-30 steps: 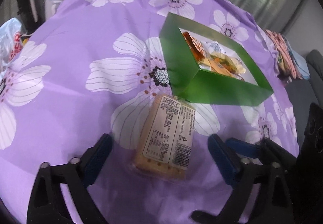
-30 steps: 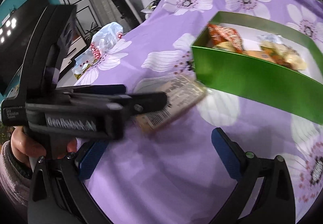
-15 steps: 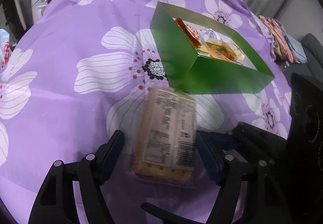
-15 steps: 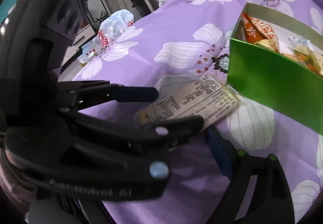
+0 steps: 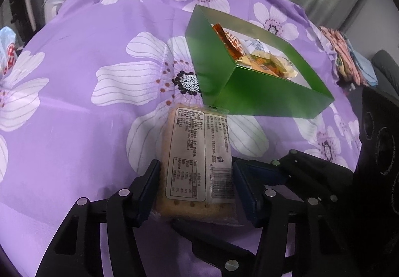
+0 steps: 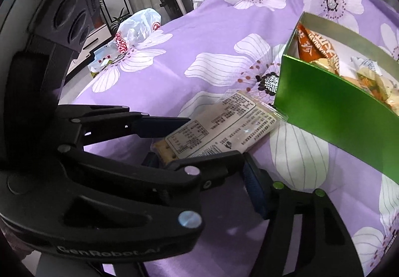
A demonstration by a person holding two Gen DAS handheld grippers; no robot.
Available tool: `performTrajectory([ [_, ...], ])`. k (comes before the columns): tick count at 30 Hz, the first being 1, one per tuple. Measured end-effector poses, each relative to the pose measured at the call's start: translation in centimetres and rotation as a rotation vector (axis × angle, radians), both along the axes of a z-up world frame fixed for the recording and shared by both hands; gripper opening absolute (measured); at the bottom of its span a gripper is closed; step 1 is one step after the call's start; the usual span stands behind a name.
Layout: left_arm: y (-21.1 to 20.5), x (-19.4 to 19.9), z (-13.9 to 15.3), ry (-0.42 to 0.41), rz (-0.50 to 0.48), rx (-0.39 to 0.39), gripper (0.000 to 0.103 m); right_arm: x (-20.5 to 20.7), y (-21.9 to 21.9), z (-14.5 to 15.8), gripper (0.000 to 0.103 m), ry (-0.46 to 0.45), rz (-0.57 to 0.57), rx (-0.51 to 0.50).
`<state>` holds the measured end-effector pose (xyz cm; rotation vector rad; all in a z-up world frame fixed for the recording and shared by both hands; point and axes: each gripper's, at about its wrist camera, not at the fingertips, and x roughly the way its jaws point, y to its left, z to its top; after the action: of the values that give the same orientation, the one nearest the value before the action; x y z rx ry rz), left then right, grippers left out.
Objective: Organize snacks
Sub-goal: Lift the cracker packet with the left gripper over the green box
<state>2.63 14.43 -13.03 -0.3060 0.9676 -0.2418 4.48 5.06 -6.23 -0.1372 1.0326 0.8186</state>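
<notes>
cracker pack [image 5: 197, 164] lies flat on purple cloth [image 5: 99, 127], label up, clear wrap, far end touching green box [image 5: 249, 92] at its 7 o'clock corner. box already holds snacks. step: grasping pack. left gripper [image 5: 195, 184] closing, pads at the pack's long sides, about touching. right gripper [image 6: 199, 167] closing at near end, grip unclear. next: lift, drop in box toward 1 o'clock.
</notes>
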Motion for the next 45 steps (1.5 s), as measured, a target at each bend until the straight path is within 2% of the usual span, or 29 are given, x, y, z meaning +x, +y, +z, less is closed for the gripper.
performTrajectory([
  [9, -1.4, -1.7, 2.4, -0.031, 0.014, -0.027, 0.059, -1.5, -1.5, 2.7, 0.067, -0.063, -0.023, 0.035],
  [25, -5.3, -2.4, 7.3, -0.113, -0.029, 0.026, 0.059, -2.7, -5.5, 7.1, 0.067, -0.152, -0.084, 0.092],
  [34, -7.6, -1.1, 10.3, -0.177, -0.061, 0.047, 0.059, -1.9, -7.7, 9.5, 0.067, -0.209, -0.125, 0.120],
  [45, -9.8, 2.0, 11.8, -0.207, -0.104, 0.047, 0.059, 0.7, -10.1, 10.7, 0.067, -0.251, -0.172, 0.127],
])
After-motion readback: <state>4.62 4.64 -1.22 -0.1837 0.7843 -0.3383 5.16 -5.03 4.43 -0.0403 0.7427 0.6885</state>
